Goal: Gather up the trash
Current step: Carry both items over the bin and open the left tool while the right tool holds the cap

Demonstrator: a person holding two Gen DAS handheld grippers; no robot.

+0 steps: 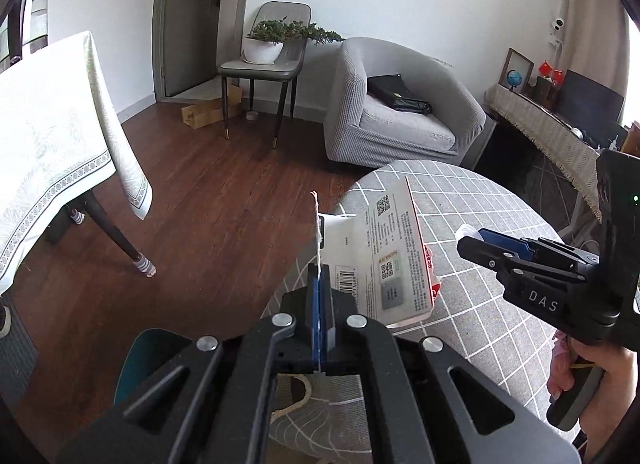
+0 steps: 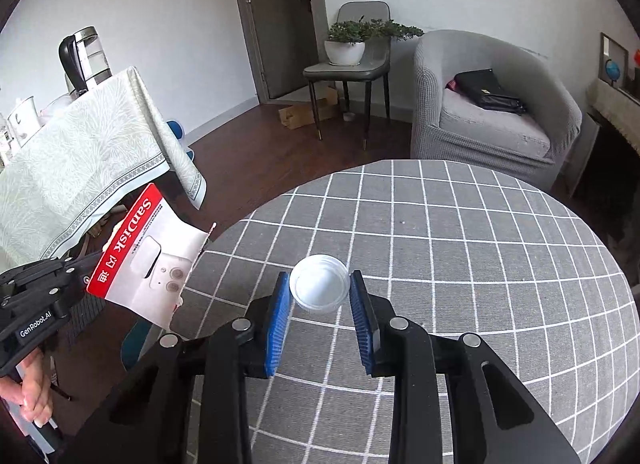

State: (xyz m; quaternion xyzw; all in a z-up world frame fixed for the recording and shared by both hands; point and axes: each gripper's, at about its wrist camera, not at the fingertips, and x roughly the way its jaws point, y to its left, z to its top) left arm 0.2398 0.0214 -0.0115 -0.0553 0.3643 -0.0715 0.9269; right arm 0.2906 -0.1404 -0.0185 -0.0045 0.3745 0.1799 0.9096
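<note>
My left gripper (image 1: 319, 270) is shut on the edge of a torn red-and-white SanDisk package (image 1: 394, 260) and holds it up over the left rim of the round table. The package also shows in the right wrist view (image 2: 146, 254), held by the left gripper (image 2: 86, 264). My right gripper (image 2: 319, 284) grips a small white plastic cap (image 2: 319, 289) between its blue pads (image 2: 278, 314), just above the grey checked tablecloth (image 2: 460, 248). In the left wrist view the right gripper (image 1: 474, 242) sits to the right with the white cap (image 1: 466, 231) at its tips.
A table with a pale green cloth (image 1: 52, 136) stands at left, a kettle (image 2: 82, 60) on it. A grey armchair (image 1: 400, 112) with a black bag, a chair with a potted plant (image 1: 266, 46) and a cardboard box (image 1: 204, 112) stand behind on the wood floor.
</note>
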